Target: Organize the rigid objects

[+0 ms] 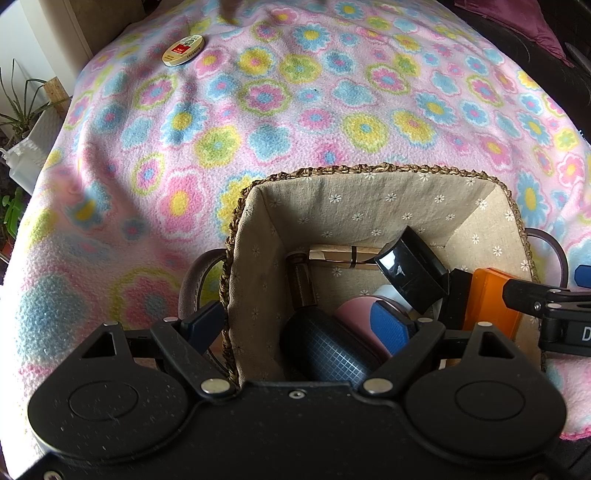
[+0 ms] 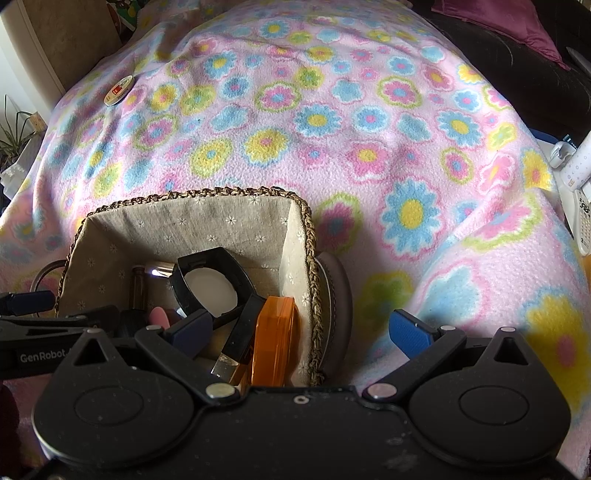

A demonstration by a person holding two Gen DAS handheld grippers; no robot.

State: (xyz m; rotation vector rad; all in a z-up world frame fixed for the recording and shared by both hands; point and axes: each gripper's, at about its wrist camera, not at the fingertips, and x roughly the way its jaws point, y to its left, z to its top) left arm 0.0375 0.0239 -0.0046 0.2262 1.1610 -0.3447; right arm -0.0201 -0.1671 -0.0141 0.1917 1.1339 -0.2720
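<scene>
A woven basket point(image 1: 369, 170) point(image 2: 207, 194) with a flowered cloth lining stands on the flowered blanket. It holds a dark grid-patterned case point(image 1: 328, 354), a pink item point(image 1: 354, 314), a brown bottle point(image 1: 301, 282), a black compact point(image 1: 410, 269) point(image 2: 210, 284) and an orange box point(image 1: 487, 299) point(image 2: 275, 339). My left gripper point(image 1: 297, 323) is open across the basket's left wall, one finger outside and one inside. My right gripper point(image 2: 301, 332) is open across the right wall and its handle. A round tin point(image 1: 183, 50) point(image 2: 118, 89) lies alone at the blanket's far left.
The pink blanket point(image 1: 332, 110) drops off at its left and right edges. Potted plants point(image 1: 22, 110) stand beyond the left edge. A dark sofa with a magenta cushion point(image 2: 517, 22) is at the far right, and a white keypad device point(image 2: 581, 214) lies at the right edge.
</scene>
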